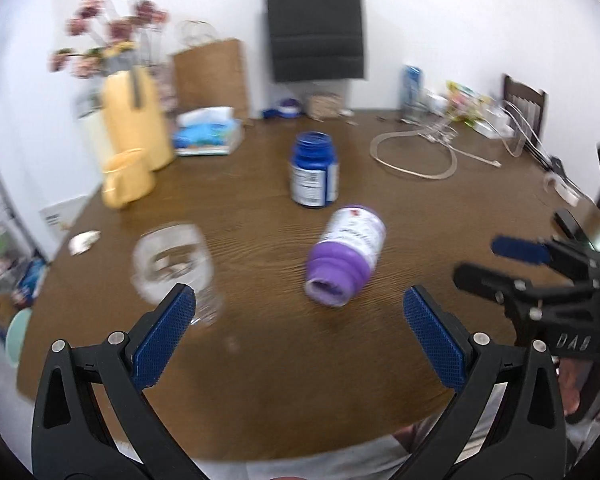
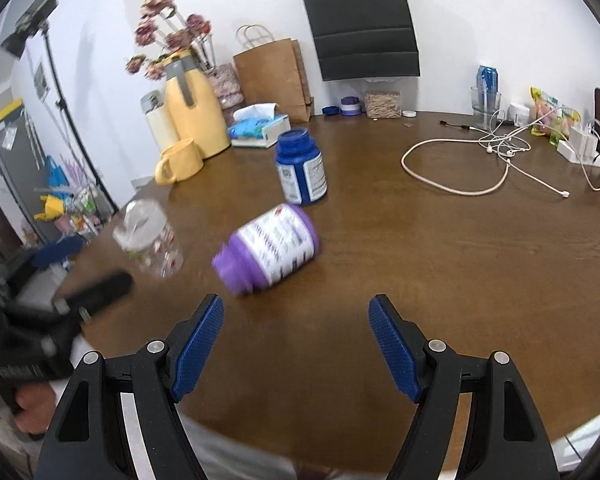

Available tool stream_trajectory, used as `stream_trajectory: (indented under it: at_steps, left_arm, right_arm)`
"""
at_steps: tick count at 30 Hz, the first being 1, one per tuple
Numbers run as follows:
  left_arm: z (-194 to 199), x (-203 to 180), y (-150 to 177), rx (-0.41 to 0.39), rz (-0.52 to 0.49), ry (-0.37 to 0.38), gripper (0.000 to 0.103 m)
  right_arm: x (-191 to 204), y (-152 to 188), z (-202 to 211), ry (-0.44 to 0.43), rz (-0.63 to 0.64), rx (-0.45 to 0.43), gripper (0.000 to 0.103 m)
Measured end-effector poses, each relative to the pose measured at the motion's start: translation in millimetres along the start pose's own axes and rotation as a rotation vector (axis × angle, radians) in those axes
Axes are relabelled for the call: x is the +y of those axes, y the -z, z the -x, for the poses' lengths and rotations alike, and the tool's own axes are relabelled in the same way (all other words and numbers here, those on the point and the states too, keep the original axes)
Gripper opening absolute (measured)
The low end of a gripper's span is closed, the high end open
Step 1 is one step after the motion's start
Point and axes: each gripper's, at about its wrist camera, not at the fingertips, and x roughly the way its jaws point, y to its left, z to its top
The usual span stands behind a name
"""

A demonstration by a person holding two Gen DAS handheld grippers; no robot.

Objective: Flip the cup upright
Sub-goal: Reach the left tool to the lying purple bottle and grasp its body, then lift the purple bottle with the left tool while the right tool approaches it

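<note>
A clear glass cup with small printed marks stands near the table's left edge. It looks mouth down, but blur hides detail. My left gripper is open; its left pad sits just in front of the cup without touching it. From the right wrist view, the left gripper is low at the left, beside the cup. My right gripper is open and empty above the table's near edge; the left wrist view shows the right gripper at the far right.
A purple bottle lies on its side mid-table, a blue bottle upright behind it. A yellow mug, yellow jug, tissue box and paper bag stand back left. White cables spread on the right.
</note>
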Motion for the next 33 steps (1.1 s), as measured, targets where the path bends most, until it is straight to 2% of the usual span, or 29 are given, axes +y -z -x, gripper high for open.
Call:
stream_trajectory:
  at_steps: [2, 7, 11, 13, 15, 18, 20, 21, 25, 28, 30, 32, 33]
  left_arm:
    - [-18, -8, -6, 0.011, -0.056, 0.045, 0.102]
    - [-70, -19, -15, 0.103, -0.109, 0.130, 0.084]
    - [-107, -20, -21, 0.135, -0.135, 0.091, 0.082]
    - [-122, -17, -21, 0.156, -0.146, 0.126, 0.082]
    - [-131, -14, -22, 0.170, -0.141, 0.165, 0.067]
    - [-142, -9, -21, 0.212, -0.106, 0.210, 0.061]
    - [-143, -9, -20, 0.204, -0.104, 0.234, 0.061]
    - [-143, -9, -20, 0.202, -0.106, 0.252, 0.061]
    - [-137, -15, -15, 0.216, -0.133, 0.363, 0.061]
    - [-135, -20, -12, 0.200, -0.187, 0.373, 0.062]
    - [-136, -18, -11, 0.205, -0.193, 0.375, 0.080]
    - [-140, -14, -11, 0.217, -0.190, 0.372, 0.088]
    - [-140, -12, -11, 0.221, -0.192, 0.376, 0.088]
  right_arm:
    - [-6, -9, -5, 0.004, -0.013, -0.001, 0.079]
    - [-20, -22, -19, 0.045, -0.029, 0.015, 0.079]
    - [-26, -28, -32, 0.054, -0.022, 0.048, 0.079]
    - [-27, -32, -40, 0.056, -0.012, 0.064, 0.079]
    - [-27, -39, -48, 0.041, -0.006, 0.072, 0.079]
    - [-25, -51, -62, 0.012, 0.003, 0.078, 0.079]
    - [-24, -62, -78, -0.034, 0.010, 0.087, 0.072]
    - [-24, -66, -86, -0.046, 0.010, 0.097, 0.064]
    - [-21, -79, -121, -0.125, -0.002, 0.148, 0.051]
    - [-18, -75, -136, -0.161, 0.017, 0.191, 0.044]
    - [-19, -69, -143, -0.161, 0.007, 0.207, 0.043]
    - [-22, -67, -142, -0.149, 0.002, 0.210, 0.043]
    - [-23, -66, -140, -0.130, 0.005, 0.205, 0.043]
